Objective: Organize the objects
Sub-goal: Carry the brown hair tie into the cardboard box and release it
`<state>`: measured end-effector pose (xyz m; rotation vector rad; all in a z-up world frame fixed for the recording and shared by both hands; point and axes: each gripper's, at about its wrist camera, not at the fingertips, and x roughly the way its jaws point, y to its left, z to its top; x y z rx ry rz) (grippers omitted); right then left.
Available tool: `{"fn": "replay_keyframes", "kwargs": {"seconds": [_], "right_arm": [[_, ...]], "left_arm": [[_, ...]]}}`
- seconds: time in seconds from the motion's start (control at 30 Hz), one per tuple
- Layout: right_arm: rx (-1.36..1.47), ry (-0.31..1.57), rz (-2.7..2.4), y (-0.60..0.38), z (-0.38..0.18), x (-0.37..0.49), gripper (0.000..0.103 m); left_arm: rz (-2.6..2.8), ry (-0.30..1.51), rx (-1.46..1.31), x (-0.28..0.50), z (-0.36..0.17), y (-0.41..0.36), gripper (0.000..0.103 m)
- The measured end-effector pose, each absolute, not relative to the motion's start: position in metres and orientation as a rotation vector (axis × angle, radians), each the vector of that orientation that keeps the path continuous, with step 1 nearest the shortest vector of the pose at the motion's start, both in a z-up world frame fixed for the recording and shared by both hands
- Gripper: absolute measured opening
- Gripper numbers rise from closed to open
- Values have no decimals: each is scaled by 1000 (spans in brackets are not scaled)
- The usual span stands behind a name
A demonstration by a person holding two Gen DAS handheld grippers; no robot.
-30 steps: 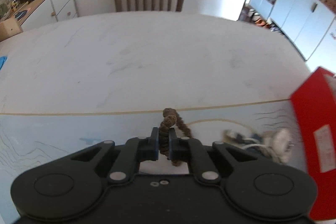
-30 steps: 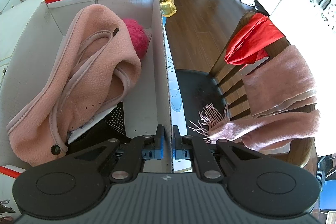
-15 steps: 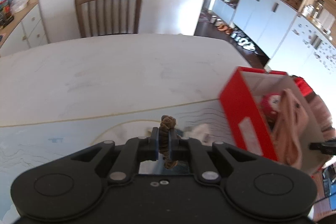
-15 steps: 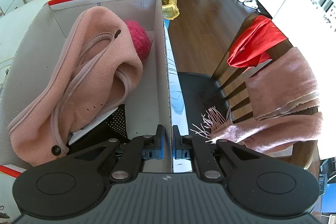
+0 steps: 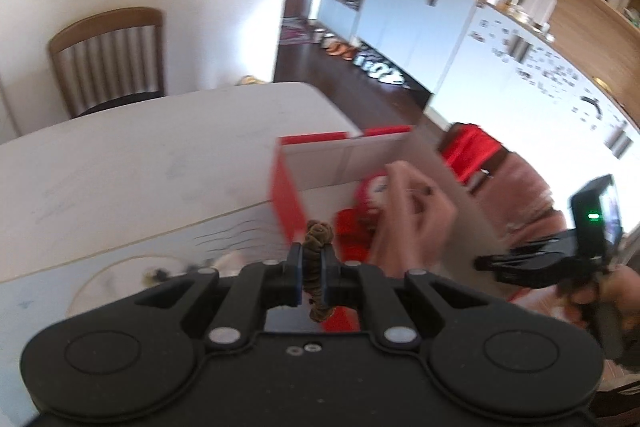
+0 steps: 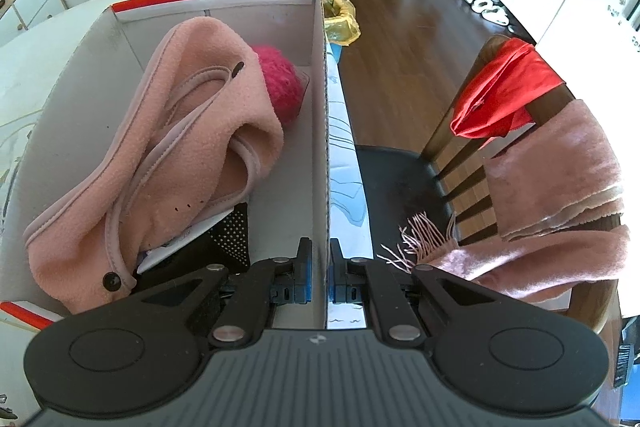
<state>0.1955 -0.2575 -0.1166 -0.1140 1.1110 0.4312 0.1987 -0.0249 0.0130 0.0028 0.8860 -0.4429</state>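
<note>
My left gripper [image 5: 311,269] is shut on a brown braided hair tie [image 5: 318,239], held in the air beside the near left corner of the red and white box [image 5: 286,203]. My right gripper [image 6: 320,267] is shut on the right wall of that box [image 6: 322,131], one finger inside and one outside. Inside the box lie a pink fleece hat [image 6: 180,147], a magenta fuzzy ball [image 6: 280,83] and a black dotted item [image 6: 230,243]. In the left wrist view the pink hat [image 5: 408,215] is blurred, and the right gripper's body [image 5: 560,255] shows at the far right in a hand.
The box sits on a white table [image 5: 140,167] with a pale blue mat [image 5: 40,291] and small items [image 5: 224,263] on it. Wooden chairs stand at the far side [image 5: 112,59] and to the right [image 6: 460,131], the latter draped with red cloth [image 6: 500,99] and a pink scarf [image 6: 560,195].
My left gripper has swung right and risen with the hair tie, bringing the box and the right gripper into its view. The right gripper has stayed on the box wall.
</note>
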Motion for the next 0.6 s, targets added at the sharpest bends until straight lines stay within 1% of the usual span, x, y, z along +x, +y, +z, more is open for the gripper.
{"fn": "replay_keyframes", "kwargs": {"seconds": [0.27, 0.6], "right_arm": [[-108, 1106, 456, -260, -117, 195, 7], [-101, 1101, 486, -263, -117, 195, 7]], "left_arm": [[-592, 900, 73, 189, 7, -96, 7], [-699, 970, 159, 190, -31, -155, 7]]}}
